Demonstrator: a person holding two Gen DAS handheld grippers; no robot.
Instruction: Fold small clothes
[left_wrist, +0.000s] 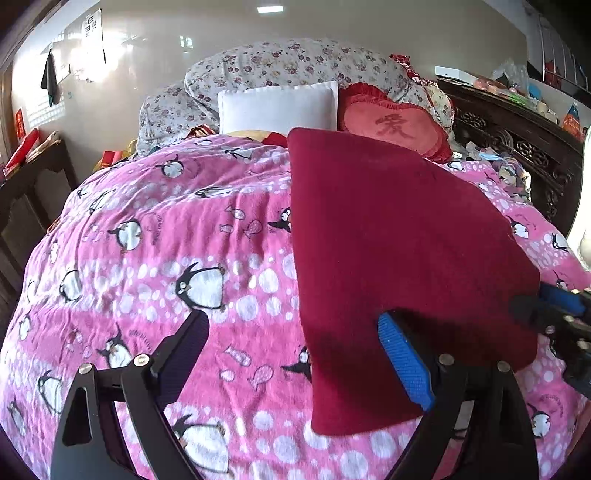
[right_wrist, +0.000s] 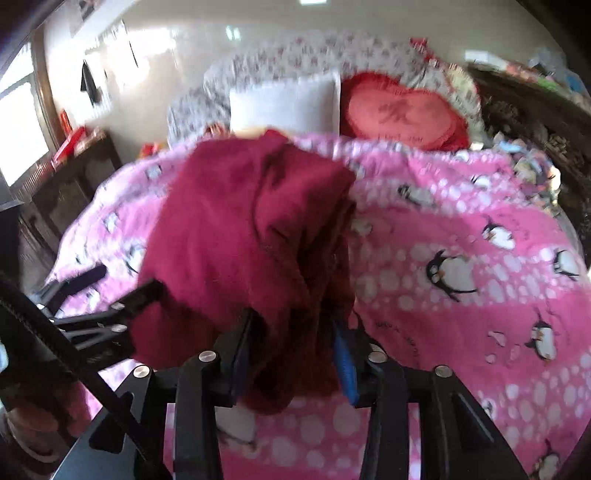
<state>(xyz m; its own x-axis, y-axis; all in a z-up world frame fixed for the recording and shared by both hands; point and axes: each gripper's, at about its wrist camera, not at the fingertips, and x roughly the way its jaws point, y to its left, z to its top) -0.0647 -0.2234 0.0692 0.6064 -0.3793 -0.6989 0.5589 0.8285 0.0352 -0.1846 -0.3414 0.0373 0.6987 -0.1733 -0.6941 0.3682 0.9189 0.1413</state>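
Observation:
A dark red garment (left_wrist: 399, 251) lies on the pink penguin blanket (left_wrist: 166, 258). In the left wrist view it spreads to the right, and its near edge drapes over my left gripper's blue right finger pad (left_wrist: 404, 362). My left gripper (left_wrist: 295, 332) is open and grips nothing. My right gripper (right_wrist: 291, 332) is shut on a bunched fold of the red garment (right_wrist: 240, 236) and holds it raised above the blanket (right_wrist: 461, 258). The right gripper also shows at the right edge of the left wrist view (left_wrist: 554, 314). The left gripper shows at the left of the right wrist view (right_wrist: 110, 306).
A white pillow (left_wrist: 277, 105), a red heart cushion (left_wrist: 395, 123) and a floral quilt (left_wrist: 288, 62) are piled at the head of the bed. A dark carved headboard (left_wrist: 517, 147) with clutter runs along the right. A dark wooden cabinet (left_wrist: 33, 192) stands at the left.

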